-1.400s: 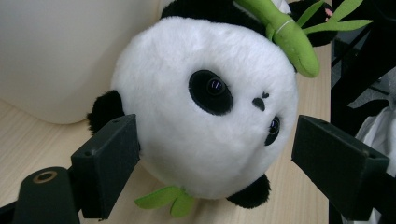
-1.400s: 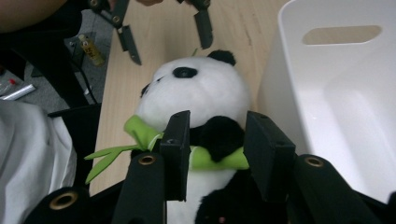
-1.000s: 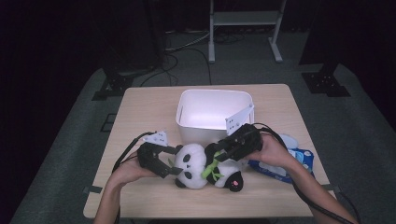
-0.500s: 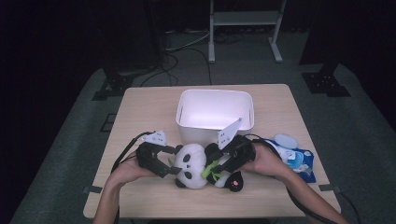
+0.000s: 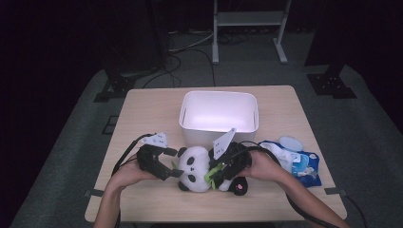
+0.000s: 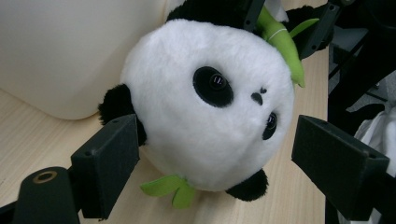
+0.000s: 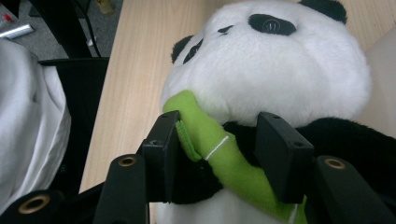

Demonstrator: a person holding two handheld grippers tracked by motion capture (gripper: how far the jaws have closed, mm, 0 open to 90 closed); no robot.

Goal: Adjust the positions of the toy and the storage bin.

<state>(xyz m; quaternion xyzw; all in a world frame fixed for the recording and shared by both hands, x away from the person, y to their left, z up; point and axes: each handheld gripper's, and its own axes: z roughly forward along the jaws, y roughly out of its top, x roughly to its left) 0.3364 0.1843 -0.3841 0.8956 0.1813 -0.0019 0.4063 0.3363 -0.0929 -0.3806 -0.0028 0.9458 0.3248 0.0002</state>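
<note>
A black-and-white panda plush (image 5: 195, 168) lies on the table in front of the white bin (image 5: 219, 95), with a green bamboo stick (image 7: 210, 140) across its chest. My left gripper (image 5: 172, 170) is open; its pads stand on either side of the panda's head (image 6: 210, 116) without pressing it. From the other side my right gripper (image 7: 219, 149) sits low over the panda's body. Its jaws have just been opening and now flank the bamboo stick and black fur, one pad (image 7: 163, 149) brushing the green leaf.
The white bin's wall (image 6: 60, 46) rises just behind the panda. A blue pack of wipes (image 5: 300, 164) with white tissue lies on the table at the right. Bare tabletop (image 5: 142, 114) stretches to the left of the bin.
My right gripper has come down from above the panda onto its body, and its jaws now sit around the bamboo. The left gripper has stayed by the head.
</note>
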